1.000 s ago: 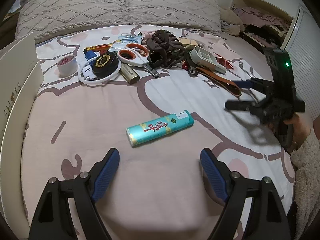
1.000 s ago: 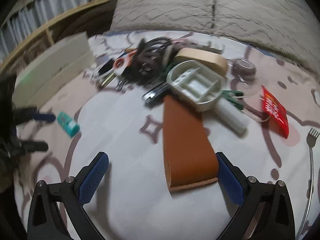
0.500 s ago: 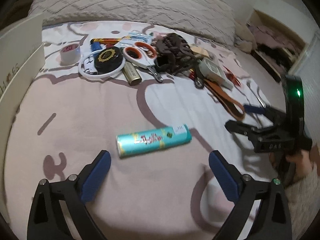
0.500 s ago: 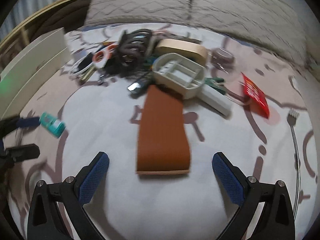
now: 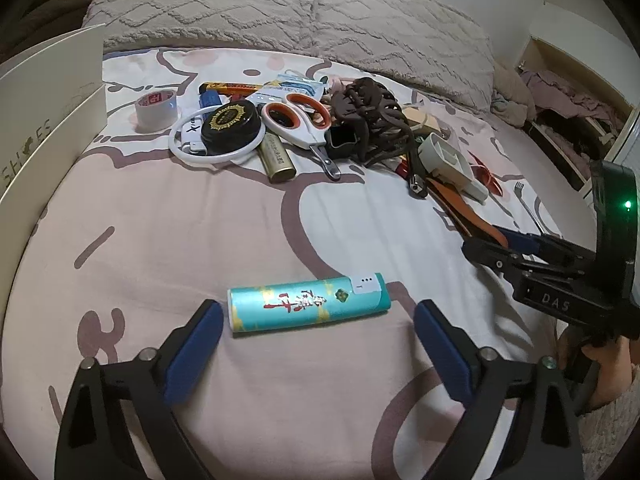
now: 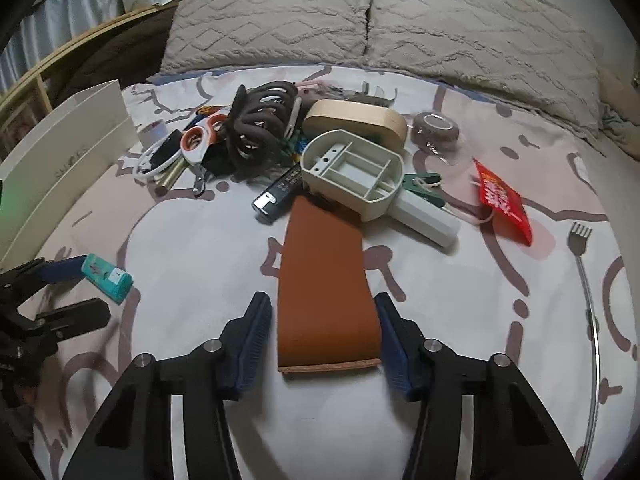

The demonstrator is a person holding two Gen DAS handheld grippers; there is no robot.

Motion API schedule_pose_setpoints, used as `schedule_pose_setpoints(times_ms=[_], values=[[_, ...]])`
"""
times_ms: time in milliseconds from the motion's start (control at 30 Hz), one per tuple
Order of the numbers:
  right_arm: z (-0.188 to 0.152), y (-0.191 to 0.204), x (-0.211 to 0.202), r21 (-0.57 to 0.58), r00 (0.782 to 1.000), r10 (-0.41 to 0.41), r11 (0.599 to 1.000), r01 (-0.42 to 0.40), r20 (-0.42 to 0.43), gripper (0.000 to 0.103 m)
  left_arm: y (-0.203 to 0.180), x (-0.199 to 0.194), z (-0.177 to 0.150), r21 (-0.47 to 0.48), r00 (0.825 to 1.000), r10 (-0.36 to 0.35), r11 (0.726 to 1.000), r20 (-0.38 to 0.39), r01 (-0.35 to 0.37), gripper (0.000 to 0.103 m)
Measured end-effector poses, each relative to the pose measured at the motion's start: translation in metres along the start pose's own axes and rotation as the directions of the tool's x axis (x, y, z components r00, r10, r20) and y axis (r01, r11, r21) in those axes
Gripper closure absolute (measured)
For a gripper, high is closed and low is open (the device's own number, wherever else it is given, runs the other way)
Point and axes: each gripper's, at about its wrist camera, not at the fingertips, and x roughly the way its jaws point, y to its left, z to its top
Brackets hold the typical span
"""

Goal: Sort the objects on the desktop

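While the left tongs (image 5: 318,326) stand wide and have just narrowed a little around the teal tube (image 5: 308,305) at lower centre on the bed (image 5: 160,240), the right tongs (image 6: 322,336) have just been closing on the brown leather strap (image 6: 326,280), pads beside its edges, contact unclear.

A bed (image 5: 168,216) with a pale pink sheet patterned in mauve lines carries everything. Near lies a teal tube (image 5: 308,305); far off sits a heap with scissors (image 5: 298,120), tape roll (image 5: 156,110) and brown hair clip (image 5: 370,120). A tan leather strap (image 6: 326,280) reaches nearward from the heap, a fork (image 6: 586,280) at right.
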Motion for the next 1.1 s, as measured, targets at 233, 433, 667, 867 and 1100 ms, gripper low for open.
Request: schedule_pose_setpoints(times_ms=[233, 433, 667, 867, 1100], values=[[-0.009, 0.008, -0.009, -0.005, 1.000, 0.001, 1.000, -0.001, -0.016, 0.051, -0.005, 0.002, -0.001, 0.038, 1.000, 0.023, 0.999, 0.000, -0.023, 0.023], [-0.028, 0.013, -0.025, 0.002, 1.000, 0.008, 1.000, -0.008, -0.030, 0.051, -0.009, 0.006, -0.001, 0.064, 0.999, 0.051, 0.997, -0.003, -0.050, 0.023], [-0.031, 0.007, -0.036, 0.069, 0.999, -0.033, 0.997, 0.034, -0.007, 0.051, -0.019, 0.016, 0.001, 0.102, 0.997, 0.070, 0.993, -0.027, -0.067, 0.007], [-0.015, 0.008, -0.031, 0.096, 0.999, -0.036, 0.995, 0.036, -0.005, 0.051, -0.013, 0.018, 0.005, 0.060, 0.999, 0.038, 0.998, -0.038, -0.036, 0.007], [-0.002, 0.017, -0.019, 0.098, 0.998, -0.055, 0.994, 0.056, -0.013, 0.024, -0.010, 0.016, 0.006, 0.044, 0.999, 0.046, 0.998, -0.019, -0.045, 0.020]])
